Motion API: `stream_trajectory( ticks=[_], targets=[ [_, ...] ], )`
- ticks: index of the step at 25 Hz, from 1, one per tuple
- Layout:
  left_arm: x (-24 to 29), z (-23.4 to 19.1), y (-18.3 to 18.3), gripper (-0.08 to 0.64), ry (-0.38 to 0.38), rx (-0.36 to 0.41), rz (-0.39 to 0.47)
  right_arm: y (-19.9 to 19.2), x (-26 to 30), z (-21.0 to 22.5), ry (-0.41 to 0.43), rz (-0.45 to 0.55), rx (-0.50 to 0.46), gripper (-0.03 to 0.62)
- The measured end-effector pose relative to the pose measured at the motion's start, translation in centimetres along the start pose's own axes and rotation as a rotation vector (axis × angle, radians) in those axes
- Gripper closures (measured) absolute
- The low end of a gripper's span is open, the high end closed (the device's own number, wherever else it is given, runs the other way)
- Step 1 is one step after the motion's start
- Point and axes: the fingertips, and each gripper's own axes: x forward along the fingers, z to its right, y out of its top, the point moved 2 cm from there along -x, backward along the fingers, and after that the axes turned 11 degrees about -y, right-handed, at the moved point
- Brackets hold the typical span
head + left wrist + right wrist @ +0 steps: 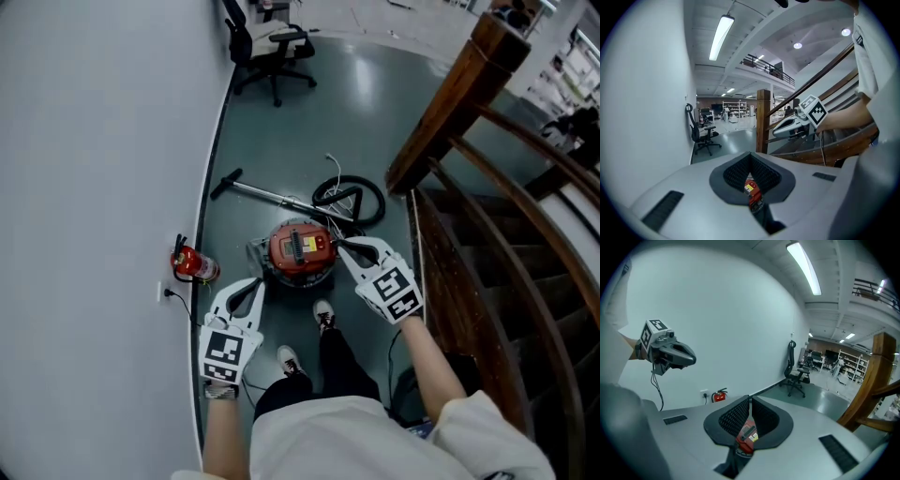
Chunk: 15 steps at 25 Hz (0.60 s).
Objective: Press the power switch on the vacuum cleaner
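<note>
The red vacuum cleaner (302, 248) stands on the grey floor just ahead of the person's feet, its black and yellow top panel facing up. Both grippers hang well above it. My left gripper (256, 282) is to its left and my right gripper (340, 247) is by its right edge. Each is shut and holds nothing. In the left gripper view the ribbed pads (761, 172) meet, and the vacuum (752, 193) shows through the slit below them. The right gripper view shows the same: pads (733, 418) together, the vacuum (746, 434) far beneath.
A black hose coil (349, 199) and a metal wand (258, 192) lie behind the vacuum. A red fire extinguisher (192, 265) stands by the white wall at left, near a socket. A wooden staircase (469, 234) rises at right. An office chair (277, 47) stands farther off.
</note>
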Motion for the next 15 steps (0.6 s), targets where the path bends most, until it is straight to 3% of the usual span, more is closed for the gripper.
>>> stream_trajectory(
  ticks=[15],
  targets=[
    [-5.2, 5.2, 8.3, 0.563, -0.041, 0.169, 0.137, 9.4, -14.2, -1.4, -0.082, 0.245, -0.02, 0.56]
  ],
)
